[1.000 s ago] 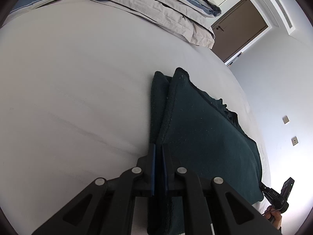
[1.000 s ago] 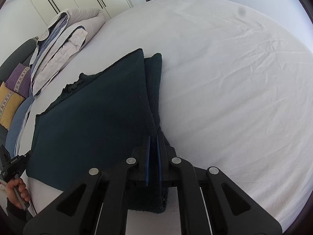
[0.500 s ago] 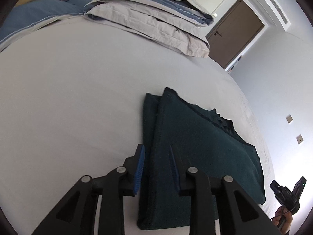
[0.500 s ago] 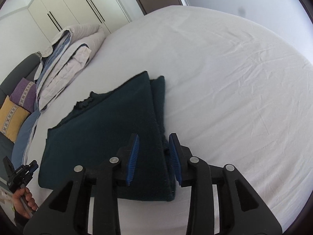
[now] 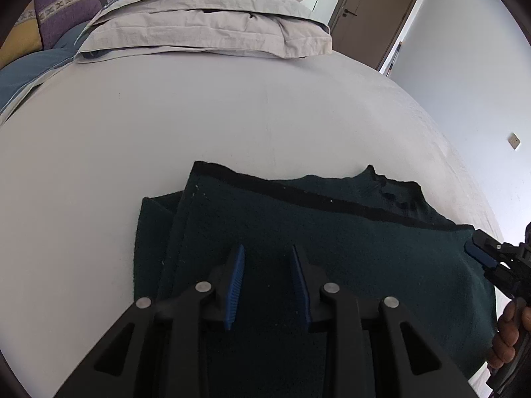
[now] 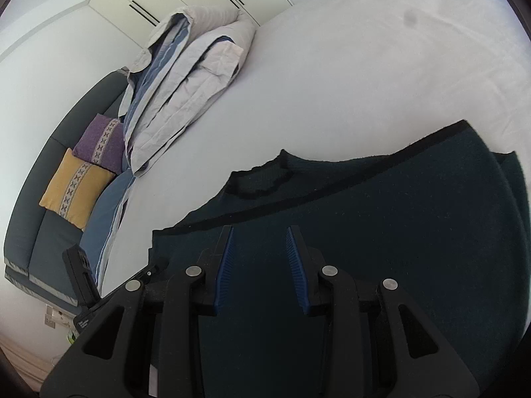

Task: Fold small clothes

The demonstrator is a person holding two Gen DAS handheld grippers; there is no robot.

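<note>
A dark green knitted garment (image 5: 348, 232) lies folded flat on the white bed (image 5: 166, 126), its neckline at the far edge. It also shows in the right wrist view (image 6: 398, 225). My left gripper (image 5: 268, 255) is open and empty, hovering over the garment's left half. My right gripper (image 6: 259, 237) is open and empty over the garment's other end; it also shows at the right edge of the left wrist view (image 5: 481, 258).
A stack of folded grey and blue bedding (image 5: 212, 23) lies at the head of the bed. A dark sofa with yellow (image 6: 76, 192) and purple (image 6: 99, 142) cushions stands beside the bed. A brown door (image 5: 375, 10) is beyond.
Both grippers let go of the garment's folded edge, opened, and drew back. The garment now lies flat, and both wrist views have swung towards its middle.
</note>
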